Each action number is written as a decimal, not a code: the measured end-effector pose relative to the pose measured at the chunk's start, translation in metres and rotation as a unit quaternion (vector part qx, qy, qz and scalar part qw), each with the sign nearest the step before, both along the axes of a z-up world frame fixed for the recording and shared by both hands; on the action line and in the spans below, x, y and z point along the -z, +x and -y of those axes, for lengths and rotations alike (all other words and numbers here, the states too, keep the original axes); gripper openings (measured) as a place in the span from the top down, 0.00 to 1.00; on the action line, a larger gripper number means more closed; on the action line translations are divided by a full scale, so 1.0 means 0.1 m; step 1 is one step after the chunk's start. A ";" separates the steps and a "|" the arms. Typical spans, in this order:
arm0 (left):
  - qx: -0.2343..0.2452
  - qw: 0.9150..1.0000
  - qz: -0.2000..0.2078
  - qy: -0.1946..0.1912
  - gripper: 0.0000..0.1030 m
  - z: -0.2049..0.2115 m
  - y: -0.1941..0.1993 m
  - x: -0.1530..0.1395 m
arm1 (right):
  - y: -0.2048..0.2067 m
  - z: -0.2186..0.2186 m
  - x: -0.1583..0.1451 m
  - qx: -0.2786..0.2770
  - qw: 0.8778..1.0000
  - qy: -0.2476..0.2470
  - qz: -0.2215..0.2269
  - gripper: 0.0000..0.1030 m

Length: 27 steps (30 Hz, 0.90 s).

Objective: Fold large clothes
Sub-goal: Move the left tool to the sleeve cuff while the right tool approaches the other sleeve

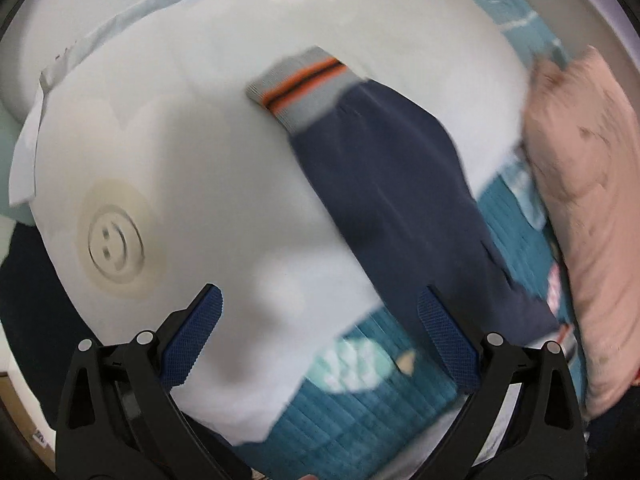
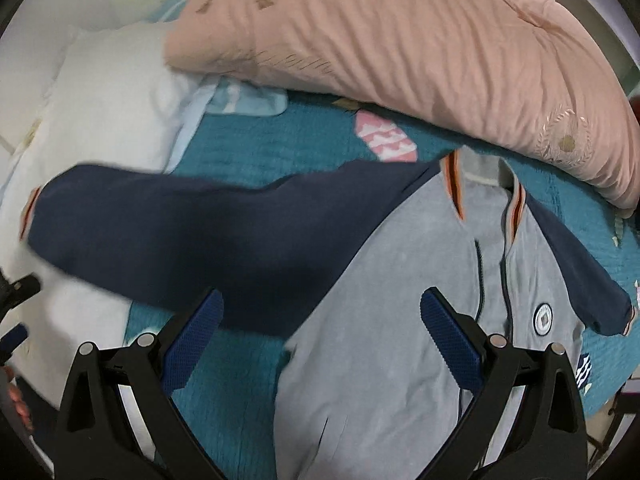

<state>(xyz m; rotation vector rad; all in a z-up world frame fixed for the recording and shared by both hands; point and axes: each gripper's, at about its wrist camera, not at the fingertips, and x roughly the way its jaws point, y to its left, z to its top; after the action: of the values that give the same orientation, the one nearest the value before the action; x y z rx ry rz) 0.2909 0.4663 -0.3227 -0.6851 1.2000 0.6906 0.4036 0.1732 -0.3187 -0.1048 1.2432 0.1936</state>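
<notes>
The jacket (image 2: pixel 400 300) lies front up on the bed's teal quilt (image 2: pixel 256 148), its grey body spread toward the near edge and its collar pointing far, toward the pink duvet (image 2: pixel 400 40). One navy sleeve (image 2: pixel 160 232) stretches out to the left, its far end resting up on the white pillow (image 2: pixel 100 112); in the left wrist view that same sleeve (image 1: pixel 384 184) ends in a grey cuff (image 1: pixel 300 84) with orange stripes, lying on the pillow (image 1: pixel 200 120). The other sleeve (image 2: pixel 580 272) runs down along the right side of the body.

Both grippers are spread wide and hold nothing. The left gripper (image 1: pixel 318 344) hangs above the pillow's near edge and the lower part of the outstretched sleeve; the right gripper (image 2: pixel 322 340) hangs above the jacket's grey body, near where sleeve meets chest. Motion blur makes it hard to tell how close either is to the cloth.

The garment looks laid out and no fold is made yet, so this seems to be the start of folding: bringing the outstretched sleeve in. The next move probably calls for the left gripper to reach far up to the cuff, pinch only the sleeve and not the pillow cover beneath, and carry it rightward across the chest, while the right gripper steadies the body so that it does not drag on the quilt.
</notes>
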 end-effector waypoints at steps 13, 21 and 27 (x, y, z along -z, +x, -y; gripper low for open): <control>0.027 0.999 -0.017 -0.024 0.36 -0.63 0.37 0.04 | 0.64 0.28 0.51 0.051 0.994 0.072 -0.067 0.59; 0.028 0.998 -0.002 -0.050 0.48 -0.72 0.39 0.07 | 0.67 0.15 0.86 0.038 0.984 0.107 -0.134 0.95; 0.020 0.998 0.002 -0.063 0.49 -0.79 0.42 0.04 | 0.69 0.04 1.46 0.036 0.982 0.078 -0.169 0.98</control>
<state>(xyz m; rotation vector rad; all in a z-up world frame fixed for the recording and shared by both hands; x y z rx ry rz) 0.3328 0.5450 -0.3264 -0.7649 1.2586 0.5834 0.4726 0.1693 -0.4647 0.1145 1.5612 0.2527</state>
